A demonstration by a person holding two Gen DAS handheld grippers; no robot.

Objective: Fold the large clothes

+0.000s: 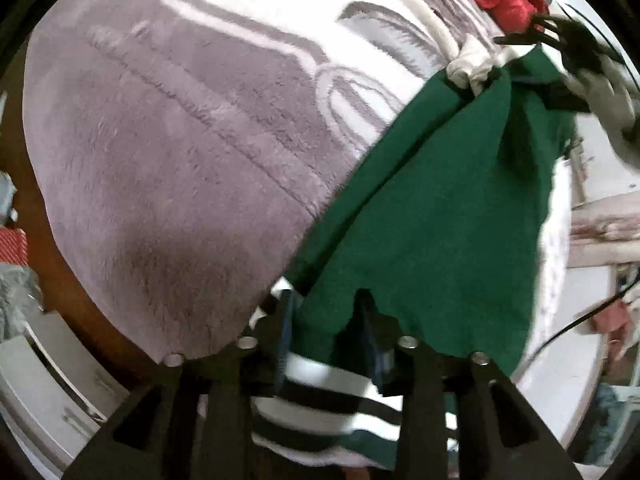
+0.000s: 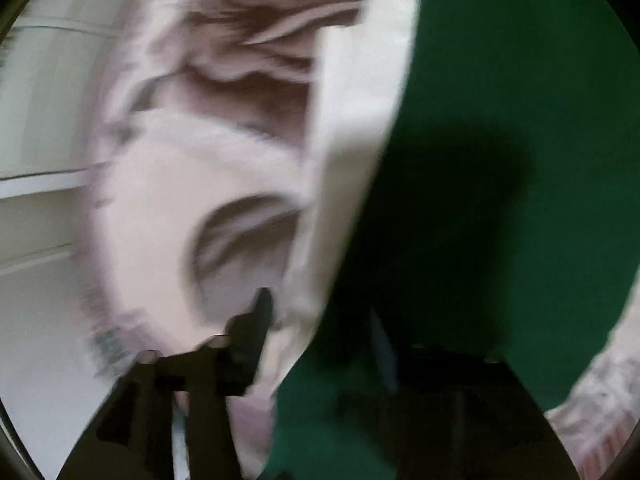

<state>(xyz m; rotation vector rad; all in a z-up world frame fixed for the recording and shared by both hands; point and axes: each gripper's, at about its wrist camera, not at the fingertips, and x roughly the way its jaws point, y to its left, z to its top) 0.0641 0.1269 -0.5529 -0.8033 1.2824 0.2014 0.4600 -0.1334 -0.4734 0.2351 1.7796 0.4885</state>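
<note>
Between both tongs (image 1: 326, 320), the green garment (image 1: 432, 200) stretches diagonally.

1. a green garment (image 1: 432, 208) with white and dark stripes at one end (image 1: 328, 392) is seen stretched in a band from lower centre to upper right in the left wrist view.
2. its cloth is creased lengthwise, with a fold line along the left edge.
3. a white part (image 1: 476, 66) is bunched at its far end.
4. it is laid over a plush grey and white blanket (image 1: 180, 152).
5. in the right wrist view the green cloth (image 2: 500, 160) is shown blurred, filling the right half, with a white band (image 2: 352, 152) at its left.
</note>
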